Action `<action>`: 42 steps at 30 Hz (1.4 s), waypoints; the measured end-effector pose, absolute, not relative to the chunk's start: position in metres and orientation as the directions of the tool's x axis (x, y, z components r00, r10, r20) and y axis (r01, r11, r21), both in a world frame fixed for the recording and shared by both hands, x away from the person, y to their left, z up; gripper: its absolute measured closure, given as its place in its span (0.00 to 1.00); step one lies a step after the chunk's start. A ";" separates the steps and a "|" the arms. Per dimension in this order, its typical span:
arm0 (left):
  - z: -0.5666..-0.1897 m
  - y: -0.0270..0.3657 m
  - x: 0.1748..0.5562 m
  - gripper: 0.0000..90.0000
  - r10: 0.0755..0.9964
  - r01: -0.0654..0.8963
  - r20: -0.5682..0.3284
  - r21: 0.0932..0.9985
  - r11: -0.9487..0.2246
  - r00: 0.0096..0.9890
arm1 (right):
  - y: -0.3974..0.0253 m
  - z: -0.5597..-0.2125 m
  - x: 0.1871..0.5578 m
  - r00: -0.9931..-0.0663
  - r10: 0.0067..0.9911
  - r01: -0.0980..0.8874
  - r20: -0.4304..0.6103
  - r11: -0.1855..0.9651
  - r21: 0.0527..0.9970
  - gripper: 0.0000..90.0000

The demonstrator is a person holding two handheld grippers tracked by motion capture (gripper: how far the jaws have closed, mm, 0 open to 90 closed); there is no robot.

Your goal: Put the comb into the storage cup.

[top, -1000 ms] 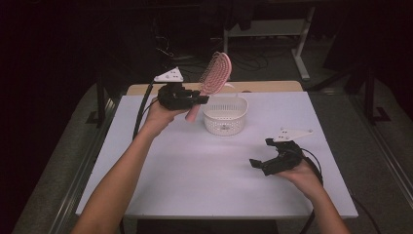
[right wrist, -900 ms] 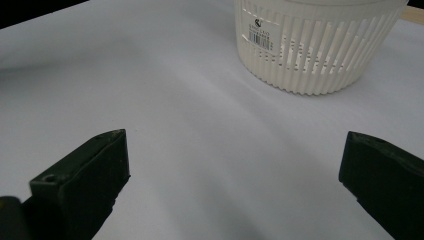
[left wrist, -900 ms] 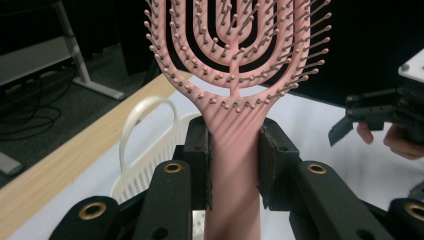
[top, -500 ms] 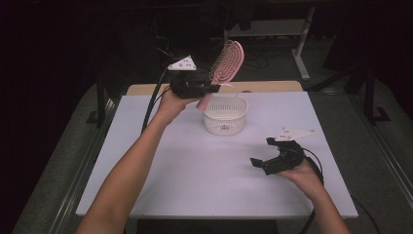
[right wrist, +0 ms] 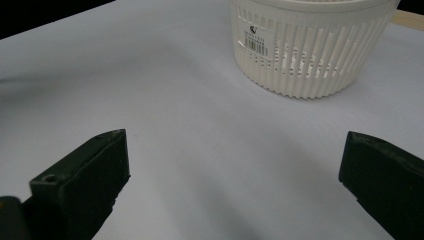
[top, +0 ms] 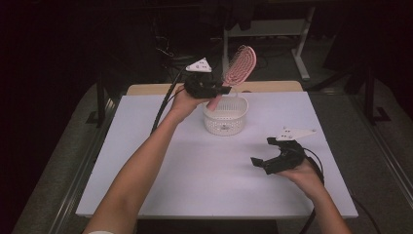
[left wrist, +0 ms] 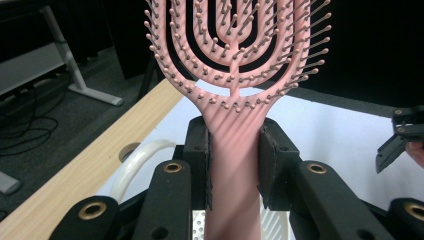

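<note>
While the left gripper (top: pixel 214 90) clamps the handle of a pink hairbrush (top: pixel 238 64), the brush hangs in the air above the back rim of a white slatted basket (top: pixel 225 122), bristle head tilted up and away. Lifting looks done; whether it goes into the basket or elsewhere is still open. Well apart, the right gripper (top: pixel 267 162) rests low over the white table (top: pixel 195 170), jaws spread wide, holding nothing.

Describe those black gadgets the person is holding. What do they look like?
Each one is black, with two chunky jaws that have round brass-coloured rivets. The left gripper and right gripper each carry a pale grey three-cornered plate with small dark dots on top, and a black cable trails from each. The forearms are bare, no sleeves.
</note>
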State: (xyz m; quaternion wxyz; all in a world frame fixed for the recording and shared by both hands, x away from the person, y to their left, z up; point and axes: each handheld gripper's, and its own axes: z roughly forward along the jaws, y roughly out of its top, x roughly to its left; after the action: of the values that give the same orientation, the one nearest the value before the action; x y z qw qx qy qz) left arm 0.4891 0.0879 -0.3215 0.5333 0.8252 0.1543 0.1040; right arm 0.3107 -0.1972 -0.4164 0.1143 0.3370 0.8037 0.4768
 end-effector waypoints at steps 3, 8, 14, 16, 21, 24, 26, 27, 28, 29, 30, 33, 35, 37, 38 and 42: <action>-0.328 0.084 0.492 0.78 0.363 0.147 0.006 0.908 -0.393 0.932 | -0.198 -0.416 0.310 -0.748 0.649 0.432 0.138 0.318 0.844 0.00; -0.338 0.079 0.498 0.78 0.366 0.153 0.009 0.899 -0.411 0.931 | -0.198 -0.416 0.311 -0.748 0.649 0.432 0.140 0.316 0.844 0.00; -0.349 0.077 0.502 0.78 0.372 0.164 0.009 0.888 -0.429 0.928 | -0.198 -0.417 0.311 -0.748 0.648 0.432 0.141 0.314 0.845 0.00; -0.353 0.077 0.503 0.78 0.373 0.173 0.000 0.885 -0.431 0.928 | -0.199 -0.417 0.311 -0.748 0.648 0.430 0.140 0.315 0.846 0.00; -0.363 0.078 0.505 0.78 0.377 0.186 -0.005 0.875 -0.446 0.926 | -0.199 -0.417 0.311 -0.748 0.648 0.434 0.143 0.314 0.845 0.00; -0.368 0.079 0.506 0.78 0.377 0.196 -0.015 0.872 -0.448 0.926 | -0.199 -0.417 0.311 -0.748 0.648 0.435 0.144 0.314 0.844 0.00; -0.371 0.079 0.506 0.78 0.374 0.195 -0.009 0.865 -0.463 0.927 | -0.199 -0.418 0.311 -0.747 0.649 0.436 0.144 0.314 0.844 0.00; -0.372 0.079 0.506 0.78 0.376 0.198 -0.010 0.863 -0.465 0.927 | -0.199 -0.418 0.311 -0.748 0.648 0.436 0.145 0.315 0.843 0.00; -0.373 0.079 0.506 0.78 0.376 0.202 -0.013 0.860 -0.468 0.927 | -0.198 -0.418 0.311 -0.748 0.648 0.436 0.144 0.316 0.843 0.00; -0.375 0.080 0.506 0.78 0.374 0.204 -0.015 0.859 -0.470 0.927 | -0.198 -0.418 0.311 -0.748 0.648 0.436 0.144 0.317 0.842 0.00; -0.376 0.080 0.506 0.78 0.371 0.204 -0.018 0.858 -0.471 0.929 | -0.198 -0.418 0.311 -0.748 0.647 0.437 0.144 0.317 0.842 0.00; -0.378 0.079 0.505 0.78 0.368 0.204 -0.016 0.854 -0.478 0.930 | -0.198 -0.418 0.311 -0.748 0.648 0.436 0.144 0.317 0.842 0.00; -0.380 0.078 0.504 0.78 0.360 0.197 -0.010 0.851 -0.488 0.933 | -0.198 -0.418 0.311 -0.748 0.648 0.437 0.144 0.317 0.842 0.00; -0.382 0.076 0.503 0.78 0.356 0.195 -0.007 0.847 -0.495 0.934 | -0.198 -0.418 0.311 -0.748 0.648 0.437 0.144 0.317 0.842 0.00; -0.382 0.076 0.502 0.78 0.355 0.193 -0.003 0.845 -0.499 0.935 | -0.198 -0.418 0.311 -0.748 0.647 0.437 0.144 0.317 0.842 0.00; -0.386 0.075 0.502 0.78 0.351 0.196 -0.007 0.839 -0.507 0.936 | -0.198 -0.418 0.311 -0.749 0.647 0.436 0.142 0.320 0.841 0.00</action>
State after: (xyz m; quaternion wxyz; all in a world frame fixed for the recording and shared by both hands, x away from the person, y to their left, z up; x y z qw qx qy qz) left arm 0.5023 0.0748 -0.3856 0.4708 0.8641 0.1583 0.0819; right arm 0.3113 -0.1976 -0.4177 0.1109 0.3364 0.8047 0.4764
